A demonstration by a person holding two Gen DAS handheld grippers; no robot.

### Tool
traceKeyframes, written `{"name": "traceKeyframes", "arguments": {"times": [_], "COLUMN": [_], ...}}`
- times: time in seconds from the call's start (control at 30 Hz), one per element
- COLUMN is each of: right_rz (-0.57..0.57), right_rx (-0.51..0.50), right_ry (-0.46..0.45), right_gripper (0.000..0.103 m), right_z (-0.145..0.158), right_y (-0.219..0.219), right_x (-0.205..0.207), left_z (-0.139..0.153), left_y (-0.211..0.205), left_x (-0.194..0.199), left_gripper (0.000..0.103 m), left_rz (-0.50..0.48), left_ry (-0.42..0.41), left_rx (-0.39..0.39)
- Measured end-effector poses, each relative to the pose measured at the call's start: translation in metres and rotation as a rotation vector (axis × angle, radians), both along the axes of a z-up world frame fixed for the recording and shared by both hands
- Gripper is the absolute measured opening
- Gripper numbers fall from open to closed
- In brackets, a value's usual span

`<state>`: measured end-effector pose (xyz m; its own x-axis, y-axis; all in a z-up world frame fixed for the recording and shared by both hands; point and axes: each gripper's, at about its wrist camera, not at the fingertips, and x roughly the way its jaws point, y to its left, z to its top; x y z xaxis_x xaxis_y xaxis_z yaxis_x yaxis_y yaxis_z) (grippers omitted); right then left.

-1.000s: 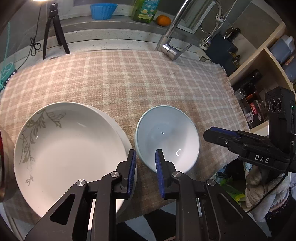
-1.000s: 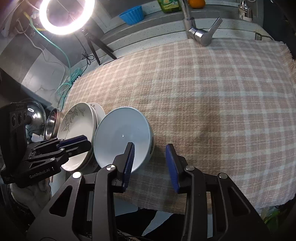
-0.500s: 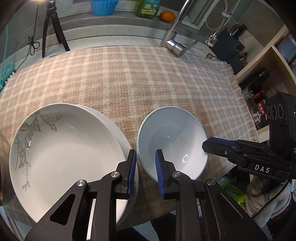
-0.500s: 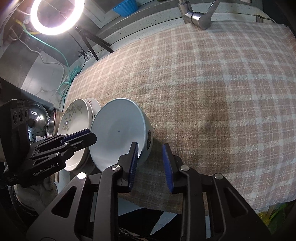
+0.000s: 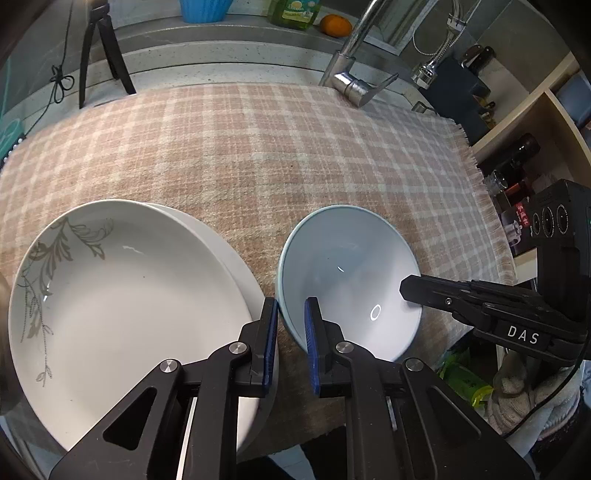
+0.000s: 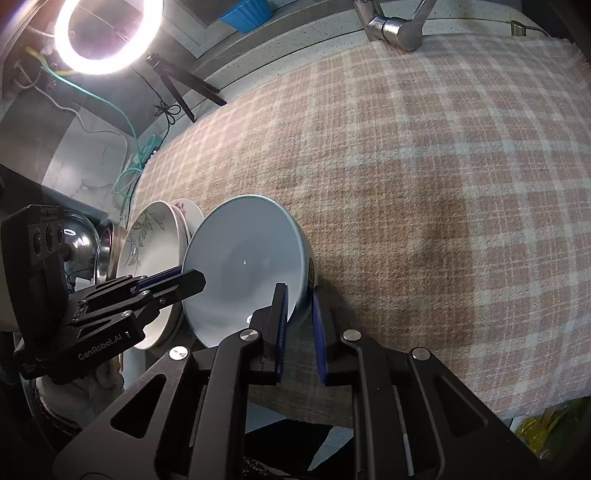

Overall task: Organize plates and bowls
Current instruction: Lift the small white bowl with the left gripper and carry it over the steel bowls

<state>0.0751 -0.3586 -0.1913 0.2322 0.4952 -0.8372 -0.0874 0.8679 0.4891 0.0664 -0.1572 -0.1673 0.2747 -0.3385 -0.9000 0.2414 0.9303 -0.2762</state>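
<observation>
The left gripper [image 5: 290, 325] straddles the near-left rim of the bowl [image 5: 351, 273], one blue pad inside and one outside, narrowly spaced; whether the pads actually press the rim cannot be told. The right gripper [image 6: 298, 314] does the same at the bowl's [image 6: 243, 266] near-right rim, its fingers close about the wall, and contact there cannot be told either. The pale blue bowl sits near the front edge of the cloth [image 5: 258, 147], just beside the plates [image 5: 122, 295]. Those are white plates stacked together, the top one with a leaf pattern. Left of them, in the right wrist view, steel bowls [image 6: 88, 243] stand off the cloth. Beyond the cloth are a faucet [image 5: 351, 74], a tripod [image 5: 99, 48] and a ring light [image 6: 107, 33].
</observation>
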Motion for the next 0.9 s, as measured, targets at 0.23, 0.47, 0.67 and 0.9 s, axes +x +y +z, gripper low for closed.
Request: {"name": "traceKeyframes", "arguments": {"times": [0.23, 0.47, 0.67, 0.9], "right_rz": [-0.003, 0.008, 0.026, 0.065], "right_rx": [-0.010, -0.017, -0.015, -0.013], "right_ry": [-0.016, -0.057, -0.106, -0.146], "right_gripper": [0.013, 0.013, 0.013, 0.013], "right_z": [0.010, 0.031, 0.055, 0.074], "right_y": [0.002, 0.011, 0.024, 0.052], "right_x": [0.004, 0.010, 0.013, 0.019], "left_z": [0.007, 0.025, 0.046, 0.061], "left_y": [0.001, 0.010, 0.023, 0.047], "left_x": [-0.001, 0.000, 0.000, -0.004], "left_gripper": [0.013, 0.013, 0.013, 0.013], "left_rz": [0.009, 0.026, 0.049, 0.100], "left_ry": [-0.014, -0.059, -0.107, -0.138], "left_rx": [-0.018, -0.034, -0.059, -0.082]}}
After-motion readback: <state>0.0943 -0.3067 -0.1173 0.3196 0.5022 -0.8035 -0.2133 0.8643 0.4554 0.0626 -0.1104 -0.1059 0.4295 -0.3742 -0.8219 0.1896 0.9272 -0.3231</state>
